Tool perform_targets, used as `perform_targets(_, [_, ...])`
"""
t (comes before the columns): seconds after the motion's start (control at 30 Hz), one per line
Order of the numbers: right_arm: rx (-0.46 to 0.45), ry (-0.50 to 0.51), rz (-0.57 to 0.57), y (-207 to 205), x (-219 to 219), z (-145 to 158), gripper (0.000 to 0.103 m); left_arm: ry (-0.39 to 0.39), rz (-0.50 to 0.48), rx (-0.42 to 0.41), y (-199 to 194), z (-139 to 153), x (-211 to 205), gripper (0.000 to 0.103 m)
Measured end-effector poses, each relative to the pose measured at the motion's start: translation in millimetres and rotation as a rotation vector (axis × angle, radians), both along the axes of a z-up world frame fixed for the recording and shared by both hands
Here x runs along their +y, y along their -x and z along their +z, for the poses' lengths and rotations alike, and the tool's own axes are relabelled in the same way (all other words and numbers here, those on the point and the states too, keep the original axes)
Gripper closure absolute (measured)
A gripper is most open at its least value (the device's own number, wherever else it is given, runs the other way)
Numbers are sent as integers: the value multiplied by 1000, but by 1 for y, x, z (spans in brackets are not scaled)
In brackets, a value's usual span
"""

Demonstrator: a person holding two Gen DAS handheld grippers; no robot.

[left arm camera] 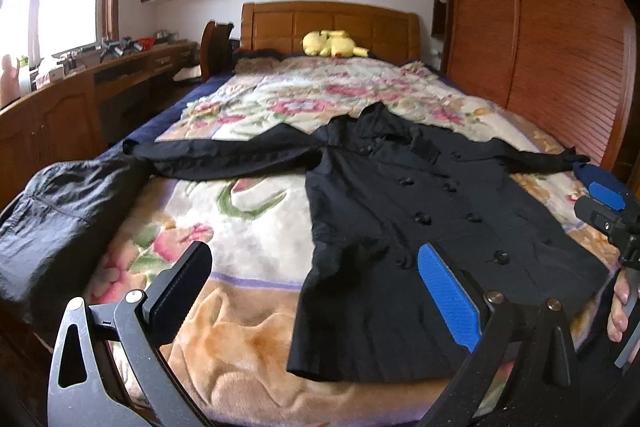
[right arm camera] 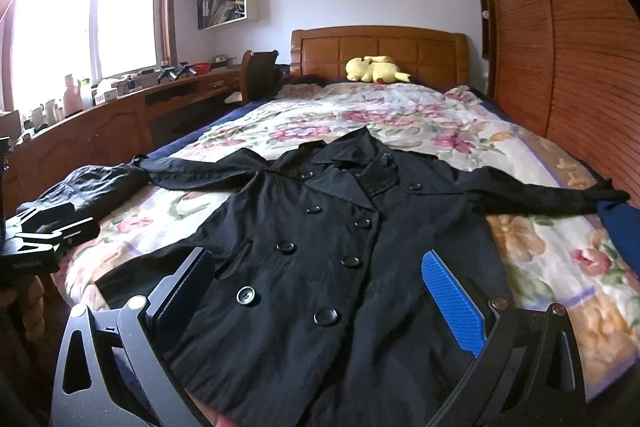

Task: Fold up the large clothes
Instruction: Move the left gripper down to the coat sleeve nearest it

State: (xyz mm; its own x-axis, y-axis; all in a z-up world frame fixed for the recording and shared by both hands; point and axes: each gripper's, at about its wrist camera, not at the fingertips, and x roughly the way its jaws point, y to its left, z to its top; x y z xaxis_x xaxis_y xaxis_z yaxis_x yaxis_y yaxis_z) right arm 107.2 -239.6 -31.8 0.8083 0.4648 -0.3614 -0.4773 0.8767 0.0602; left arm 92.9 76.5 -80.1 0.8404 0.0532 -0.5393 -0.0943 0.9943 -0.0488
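Black coat (right arm camera: 320, 247) lies face up, flat on the bed's flowered blanket (left arm camera: 256, 227), both sleeves out to the sides, buttoned, no fold made yet, so task looks barely begun w/ all folds left. Left gripper (left arm camera: 316, 291) and right gripper (right arm camera: 320, 299) both spread wide, holding nothing, near the hem. Left view alone shows a 2nd dark garment (left arm camera: 60, 211) full size at the bed edge plus fingers (left arm camera: 618, 311) on the other tool; right view shows collar and buttons closer.
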Motion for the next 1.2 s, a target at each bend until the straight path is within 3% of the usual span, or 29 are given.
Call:
perform_targets(0.33, [5, -15, 77, -69, 33, -13, 0, -48, 87, 82, -45, -24, 20, 0])
perform_targets(0.47, [-13, 33, 74, -85, 40, -25, 0, -87, 120, 84, -55, -25, 26, 0])
perform_targets(0.63, [64, 63, 100, -100, 43, -43, 0, -58, 133, 99, -67, -24, 37, 0])
perform_targets(0.9, [63, 83, 112, -95, 52, -37, 0, -74, 110, 170, -111, -33, 67, 0])
perform_targets(1.1, [82, 118, 109, -114, 58, -42, 0, 26, 84, 193, -153, -44, 113, 0])
perform_targets(1.2, [91, 128, 111, -115, 60, -42, 0, 10, 89, 195, -175, -49, 130, 0])
